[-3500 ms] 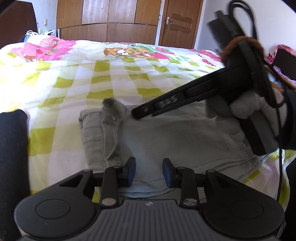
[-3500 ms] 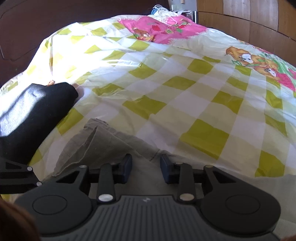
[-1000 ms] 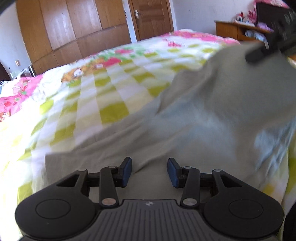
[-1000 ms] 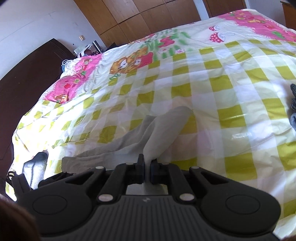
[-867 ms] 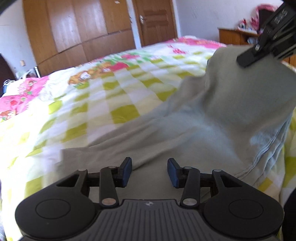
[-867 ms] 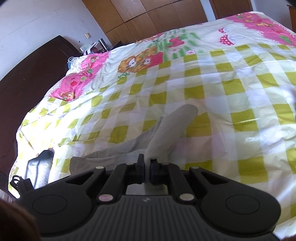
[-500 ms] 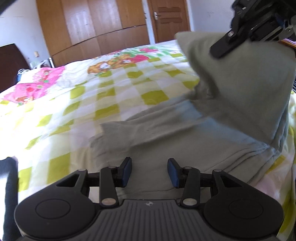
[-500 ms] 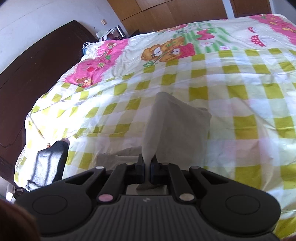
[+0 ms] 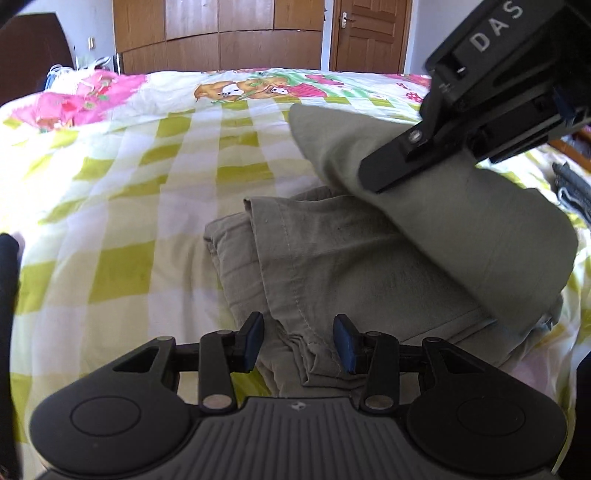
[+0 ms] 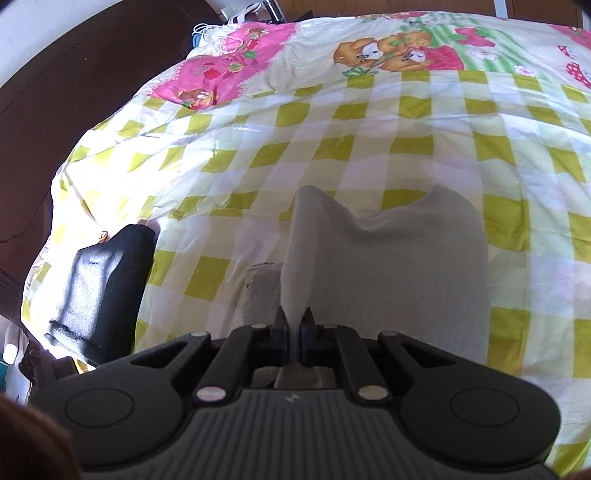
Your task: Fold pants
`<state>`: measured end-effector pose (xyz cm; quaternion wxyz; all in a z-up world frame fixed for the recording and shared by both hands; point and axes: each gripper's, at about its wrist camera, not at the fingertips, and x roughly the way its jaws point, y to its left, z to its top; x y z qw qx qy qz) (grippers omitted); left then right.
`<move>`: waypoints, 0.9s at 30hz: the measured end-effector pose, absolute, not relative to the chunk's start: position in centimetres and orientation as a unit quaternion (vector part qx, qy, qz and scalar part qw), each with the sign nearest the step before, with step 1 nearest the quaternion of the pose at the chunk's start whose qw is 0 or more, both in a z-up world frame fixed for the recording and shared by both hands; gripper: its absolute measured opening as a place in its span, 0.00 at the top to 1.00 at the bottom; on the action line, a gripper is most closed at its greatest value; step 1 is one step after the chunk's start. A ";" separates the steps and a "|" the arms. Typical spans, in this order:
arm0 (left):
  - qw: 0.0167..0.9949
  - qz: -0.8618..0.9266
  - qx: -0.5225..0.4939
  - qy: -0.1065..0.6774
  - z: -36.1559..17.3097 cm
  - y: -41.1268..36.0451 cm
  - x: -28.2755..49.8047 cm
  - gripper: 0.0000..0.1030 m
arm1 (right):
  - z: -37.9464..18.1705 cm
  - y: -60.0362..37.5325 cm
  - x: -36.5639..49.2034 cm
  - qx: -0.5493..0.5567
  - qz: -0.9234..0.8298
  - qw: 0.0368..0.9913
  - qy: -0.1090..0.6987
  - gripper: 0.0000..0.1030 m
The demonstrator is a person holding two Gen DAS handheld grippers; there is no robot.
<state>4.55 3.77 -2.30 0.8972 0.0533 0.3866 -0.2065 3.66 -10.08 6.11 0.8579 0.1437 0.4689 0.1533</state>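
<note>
Grey-green pants lie partly folded on the checked bedspread. In the left wrist view my right gripper comes in from the upper right, shut on a lifted end of the pants that hangs doubled over the lower layer. The right wrist view shows the same cloth rising as a pinched ridge from my right gripper. My left gripper is open low over the near hem, with stitched cloth lying between its blue pads, which do not press on it.
A folded black garment lies at the bed's left edge, beside the dark headboard. More dark clothes sit at the far right. A wooden wardrobe and a door stand beyond the bed.
My right gripper has carried the lifted pants end leftward over the lower layer. The left gripper has slid along the pants to the hem end, its jaws unchanged.
</note>
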 end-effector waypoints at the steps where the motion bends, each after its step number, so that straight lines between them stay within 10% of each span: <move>1: 0.897 -0.207 0.051 0.386 -2.3 3.8 4.5 0.48 | 6.0 -9.6 3.8 0.142 0.154 0.857 0.471 0.94; 27: 0.906 -0.197 -0.007 0.374 -0.1 10.6 -1.2 0.47 | 4.5 -9.1 1.5 0.098 0.179 0.842 0.500 0.81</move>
